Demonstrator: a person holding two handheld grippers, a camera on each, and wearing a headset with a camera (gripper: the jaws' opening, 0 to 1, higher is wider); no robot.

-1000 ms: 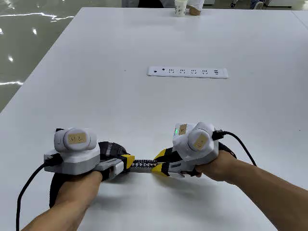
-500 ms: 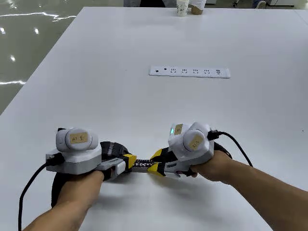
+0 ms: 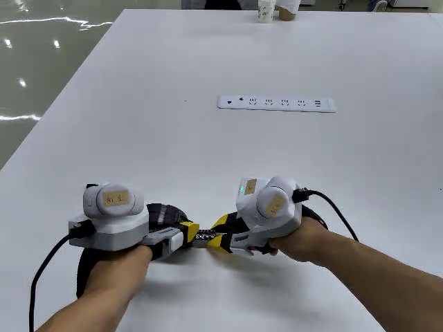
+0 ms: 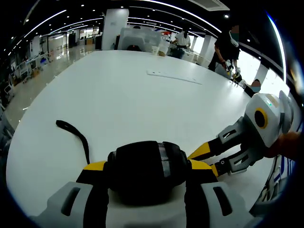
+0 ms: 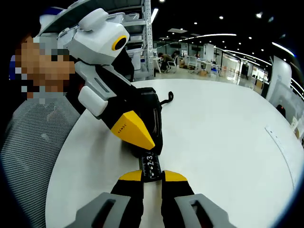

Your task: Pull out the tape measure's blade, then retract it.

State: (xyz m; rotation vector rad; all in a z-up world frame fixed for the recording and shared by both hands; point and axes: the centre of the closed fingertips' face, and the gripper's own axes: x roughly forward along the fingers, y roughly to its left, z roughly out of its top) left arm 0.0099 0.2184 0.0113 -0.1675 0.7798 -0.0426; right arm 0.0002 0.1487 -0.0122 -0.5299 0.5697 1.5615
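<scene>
A black tape measure with a black wrist strap sits clamped in my left gripper, low on the white table. Its case shows dark in the right gripper view. A short length of numbered blade sticks out of it toward my right gripper, which is shut on the blade's end. In the head view the blade spans a small gap between the two grippers, with the right gripper close beside the left. My right gripper also comes into the left gripper view from the right.
A white power strip lies across the middle of the table. A paper cup stands at the far edge. Black cables trail from both grippers. People stand in the background. Shiny floor lies to the left.
My right gripper has moved left toward the left gripper, and the exposed length of blade between them has shortened. The left gripper has held its place.
</scene>
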